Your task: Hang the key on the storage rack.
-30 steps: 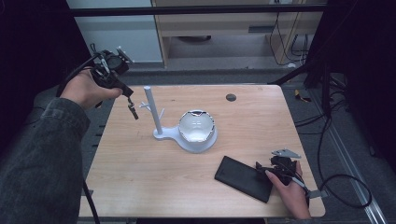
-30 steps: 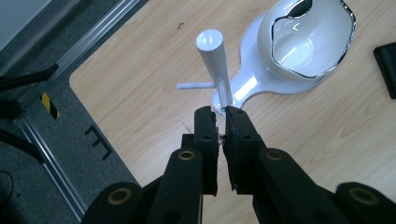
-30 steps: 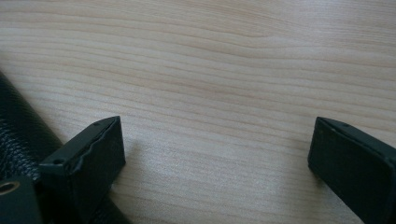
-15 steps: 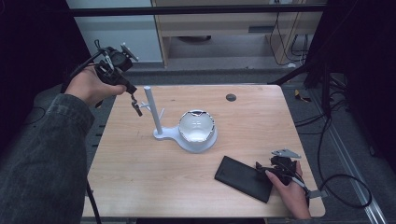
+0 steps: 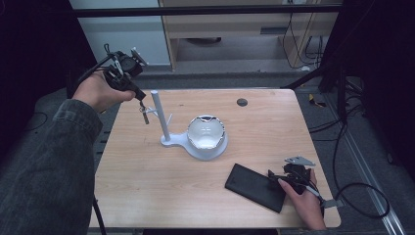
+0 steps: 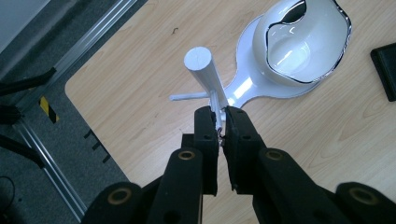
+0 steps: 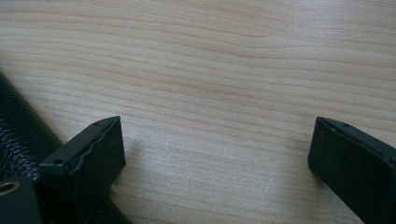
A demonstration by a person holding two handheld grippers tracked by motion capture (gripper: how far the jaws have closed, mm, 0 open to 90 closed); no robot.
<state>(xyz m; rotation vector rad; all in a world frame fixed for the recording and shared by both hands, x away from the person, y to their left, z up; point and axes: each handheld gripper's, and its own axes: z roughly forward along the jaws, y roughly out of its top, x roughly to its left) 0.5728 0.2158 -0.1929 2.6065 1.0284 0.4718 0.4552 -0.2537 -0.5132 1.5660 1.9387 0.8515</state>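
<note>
A white stand (image 5: 159,115) (image 6: 205,70) with an upright post and thin side pegs rises from a base that carries a white bowl with a dark jagged rim (image 5: 206,132) (image 6: 303,42). My left gripper (image 5: 145,115) (image 6: 222,116) hangs just left of the post, beside a peg. It is shut on a small silvery piece (image 6: 219,133), too small to identify. My right gripper (image 5: 274,177) (image 7: 217,140) rests open on the table's near right. Nothing lies between its jaws, and one jaw sits against a flat black case (image 5: 254,186) (image 7: 18,135).
A small dark disc (image 5: 242,102) lies near the far edge of the wooden table (image 5: 147,196). Cables and a metal rail run along the floor to the right. Bare wood stretches across the left and front of the tabletop.
My left gripper has shifted slightly right, closer to the stand's post, still pinching the small piece. The right hand has stayed put.
</note>
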